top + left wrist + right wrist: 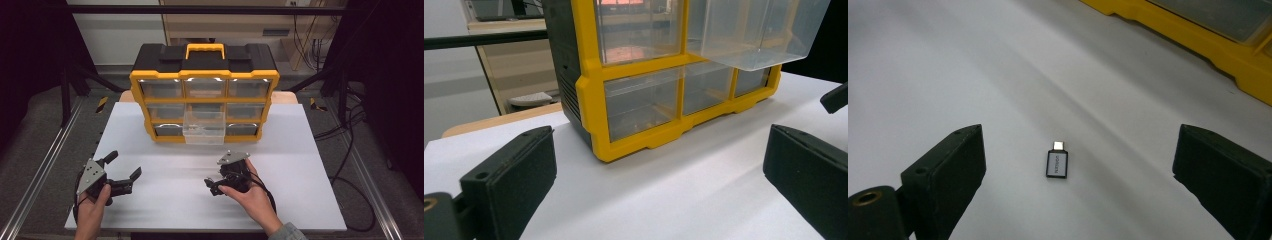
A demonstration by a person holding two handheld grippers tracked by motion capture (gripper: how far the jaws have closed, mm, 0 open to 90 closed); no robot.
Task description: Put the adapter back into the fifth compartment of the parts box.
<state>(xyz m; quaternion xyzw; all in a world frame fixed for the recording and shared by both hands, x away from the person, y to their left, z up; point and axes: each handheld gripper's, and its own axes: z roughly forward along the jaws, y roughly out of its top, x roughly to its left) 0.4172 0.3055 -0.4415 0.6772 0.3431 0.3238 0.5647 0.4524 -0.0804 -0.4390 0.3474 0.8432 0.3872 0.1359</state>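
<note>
A yellow and black drawer organizer point(205, 80) stands at the back of the white board point(300, 165). One clear drawer point(204, 131) sticks out of its middle column. In the right gripper view a small grey adapter point(1057, 163) with a short plug lies flat on the board, between the wide-apart jaws of my right gripper point(1079, 152). In the high view my right gripper point(212, 183) points left, low over the board. My left gripper point(124, 165) stands open at the front left with nothing in it. It faces the organizer point(634, 100) and the pulled-out drawer point(759, 30).
Metal rails point(45, 165) run along both sides of the table. Cables point(350, 145) trail on the right. A wooden cabinet point(230, 25) stands behind the organizer. The tip of the other gripper point(835, 97) shows at the right edge of the left gripper view.
</note>
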